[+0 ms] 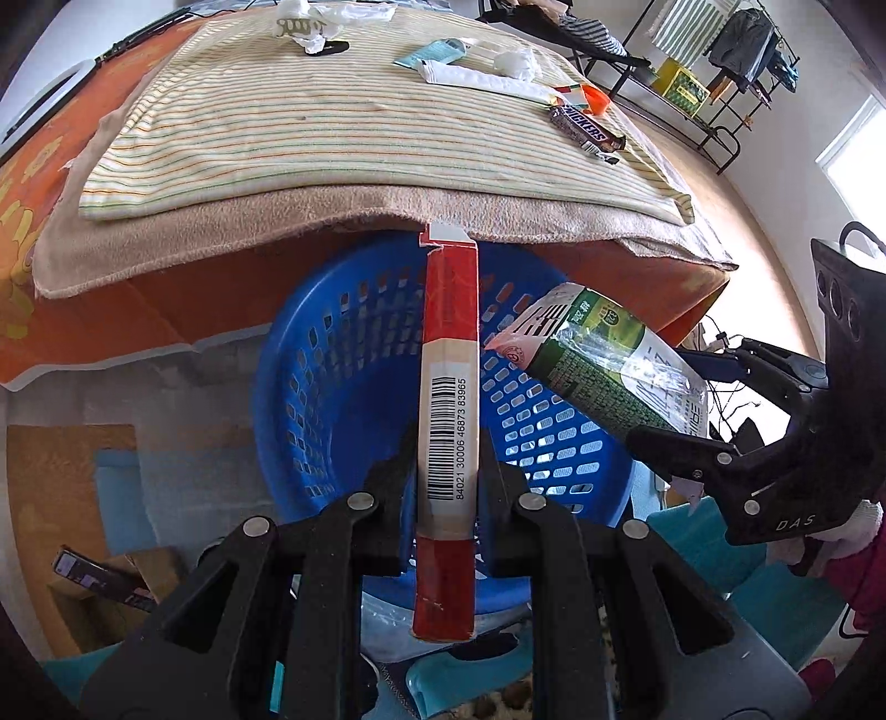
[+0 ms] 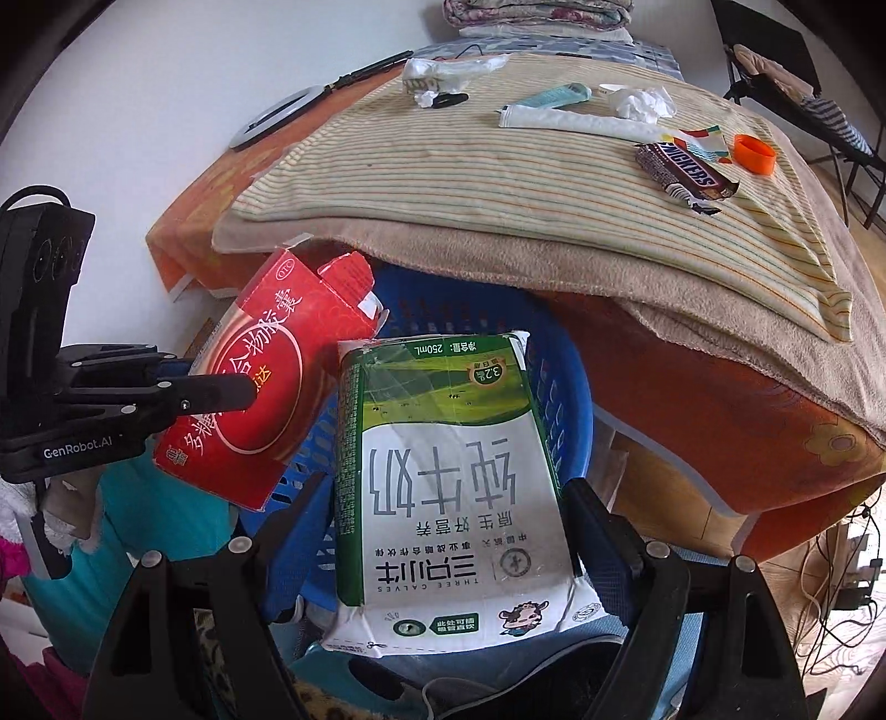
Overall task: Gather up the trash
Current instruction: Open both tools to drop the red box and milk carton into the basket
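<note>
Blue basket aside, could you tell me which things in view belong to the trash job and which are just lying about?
Job: red box in left gripper; milk carton in right gripper; blue basket; Snickers wrapper; crumpled tissue.
Lying about: striped cloth; clothes rack.

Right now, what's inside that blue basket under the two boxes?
The blue basket looks empty where its slotted wall and floor show. The red box and milk carton, held above it, cover part of the bottom, so that part can't be checked.
</note>
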{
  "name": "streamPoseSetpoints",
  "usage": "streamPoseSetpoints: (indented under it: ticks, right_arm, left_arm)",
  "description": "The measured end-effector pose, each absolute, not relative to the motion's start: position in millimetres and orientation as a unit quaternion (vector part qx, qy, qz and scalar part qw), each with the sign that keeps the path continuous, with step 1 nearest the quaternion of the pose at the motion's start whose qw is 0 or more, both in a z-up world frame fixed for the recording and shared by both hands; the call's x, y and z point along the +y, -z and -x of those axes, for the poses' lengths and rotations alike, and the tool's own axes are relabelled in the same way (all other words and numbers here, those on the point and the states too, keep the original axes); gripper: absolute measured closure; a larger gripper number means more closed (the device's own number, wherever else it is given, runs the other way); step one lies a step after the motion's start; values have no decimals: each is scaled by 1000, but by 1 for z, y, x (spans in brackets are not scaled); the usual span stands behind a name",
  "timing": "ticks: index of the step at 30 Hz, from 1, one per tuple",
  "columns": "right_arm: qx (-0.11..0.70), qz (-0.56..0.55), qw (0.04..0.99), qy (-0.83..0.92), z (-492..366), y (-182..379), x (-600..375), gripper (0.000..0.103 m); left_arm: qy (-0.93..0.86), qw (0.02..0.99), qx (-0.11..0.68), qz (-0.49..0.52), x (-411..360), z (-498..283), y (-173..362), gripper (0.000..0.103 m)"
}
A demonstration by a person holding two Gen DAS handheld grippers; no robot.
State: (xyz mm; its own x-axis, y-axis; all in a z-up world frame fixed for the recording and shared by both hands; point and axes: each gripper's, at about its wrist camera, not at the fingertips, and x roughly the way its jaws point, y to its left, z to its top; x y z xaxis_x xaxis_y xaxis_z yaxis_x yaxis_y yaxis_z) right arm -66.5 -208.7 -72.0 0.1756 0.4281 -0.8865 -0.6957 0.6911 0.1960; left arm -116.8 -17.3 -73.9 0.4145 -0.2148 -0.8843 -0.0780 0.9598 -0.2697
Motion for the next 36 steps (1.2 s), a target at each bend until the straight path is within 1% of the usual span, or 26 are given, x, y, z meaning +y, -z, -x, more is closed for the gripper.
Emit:
streamPoseSetpoints:
  ticks: [9,12,14,26,28,29,30,34,36]
  right_arm:
    - [533,137,752,-362,64,82,-203,18]
    - [532,139,755,-357,62,84,-199,18]
    - [533,139,755,-354,61,85,-199,18]
    - [534,142,758,-347,59,85,-199,17]
    - [533,142,759,-345,59,85,-199,16]
    - [533,143,760,-345,59,84,-200,16]
    - [532,142,760,-344,59,84,-201,15]
    - [529,142,763,-343,59,83,-200,13]
    - [526,142,766,-341,59,81,-201,12]
  left_arm:
    - [28,822,553,136,-13,113,85,86]
    - [25,821,555,132,-13,112,86,80]
    - [24,822,554,132,-13,111,86,78]
    - [14,823,552,133,-9,110,84,78]
    - [12,824,550,133,-9,109,83,70]
    - [11,826,548,133,-8,109,83,60]
    - [9,827,545,133,-8,109,82,56]
    - [3,829,543,133,-5,108,80,52]
    - [2,830,541,136,-4,107,78,44]
